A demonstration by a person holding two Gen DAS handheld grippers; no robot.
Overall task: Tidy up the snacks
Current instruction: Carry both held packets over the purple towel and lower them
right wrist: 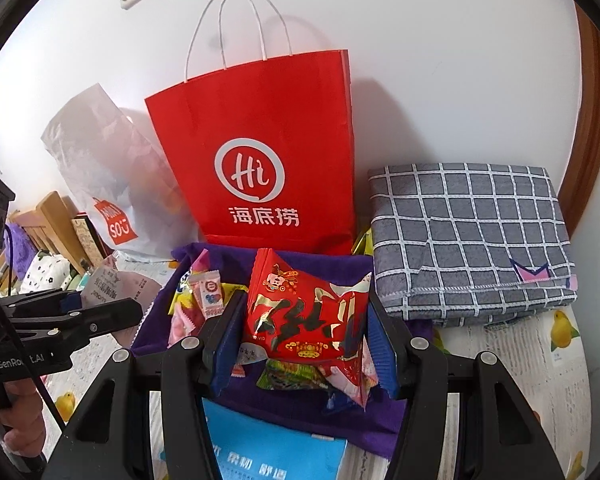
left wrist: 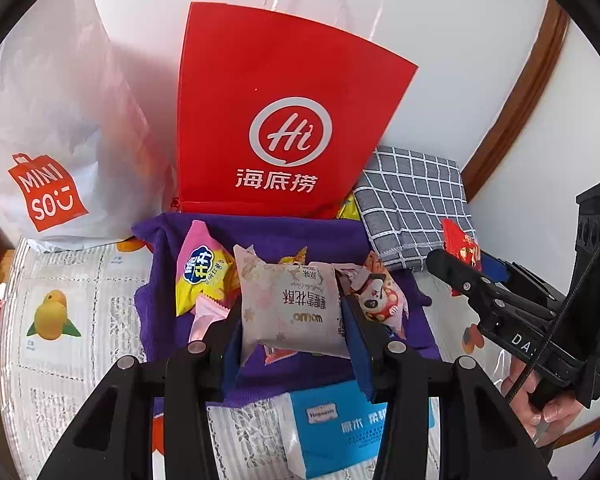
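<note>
Pale pastry packet [left wrist: 290,308]: clamped in left gripper [left wrist: 290,338] jaws, above purple cloth [left wrist: 268,236].
Red snack packet [right wrist: 306,316]: pinched in right gripper [right wrist: 304,344] jaws, over same cloth.
Red paper bag [right wrist: 260,152]: upright behind, against wall.

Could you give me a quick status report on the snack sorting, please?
Left gripper shut on pale pastry packet. Right gripper shut on red snack packet. Red paper bag upright behind, nothing blocking.
</note>
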